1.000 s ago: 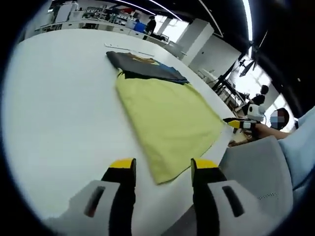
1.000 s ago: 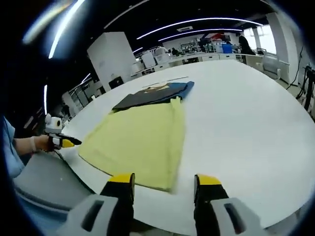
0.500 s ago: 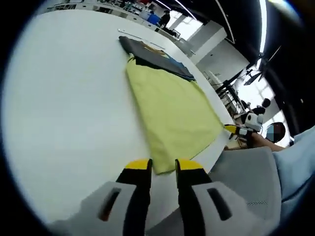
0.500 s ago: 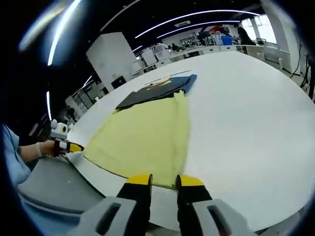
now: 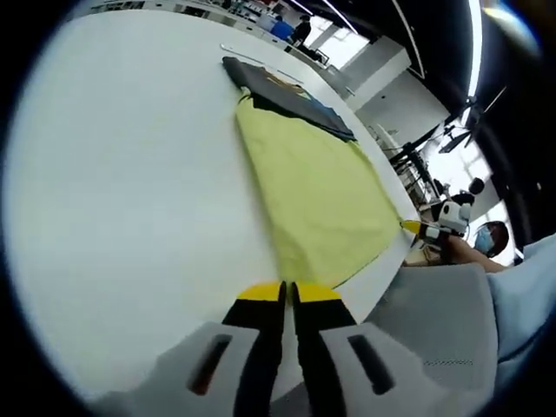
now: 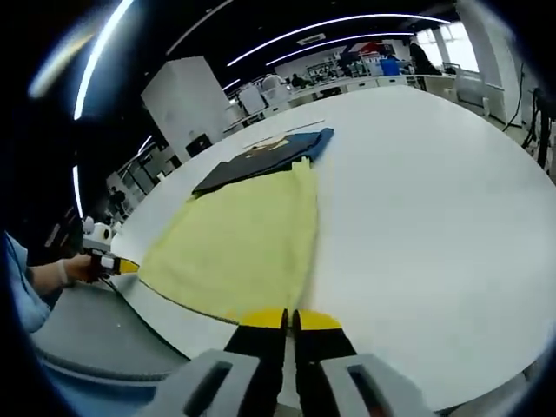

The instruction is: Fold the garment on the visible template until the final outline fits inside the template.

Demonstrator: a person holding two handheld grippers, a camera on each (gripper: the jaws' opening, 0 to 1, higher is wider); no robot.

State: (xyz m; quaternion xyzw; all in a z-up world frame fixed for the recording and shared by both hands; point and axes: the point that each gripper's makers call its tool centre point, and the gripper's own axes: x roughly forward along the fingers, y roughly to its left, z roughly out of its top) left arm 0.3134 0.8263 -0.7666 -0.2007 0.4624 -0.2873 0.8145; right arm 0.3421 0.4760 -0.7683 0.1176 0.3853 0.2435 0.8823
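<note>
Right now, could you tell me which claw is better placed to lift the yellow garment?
Left, marginally: the left claw looks shut on a corner of the yellow garment. The right claw is shut at the opposite corner, its hold less clear.

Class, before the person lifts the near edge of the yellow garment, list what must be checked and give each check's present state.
1. Left gripper shut at the near corner of the yellow garment: ok.
2. Right gripper shut at the other near corner: ok.
3. Cloth truly caught between each pair of jaws: cannot tell.
4. Garment lying flat on the white table: ok.
5. Dark garment at the far end lying free of the yellow one: not ok, they overlap.
6. Template outline visible: cannot tell.
</note>
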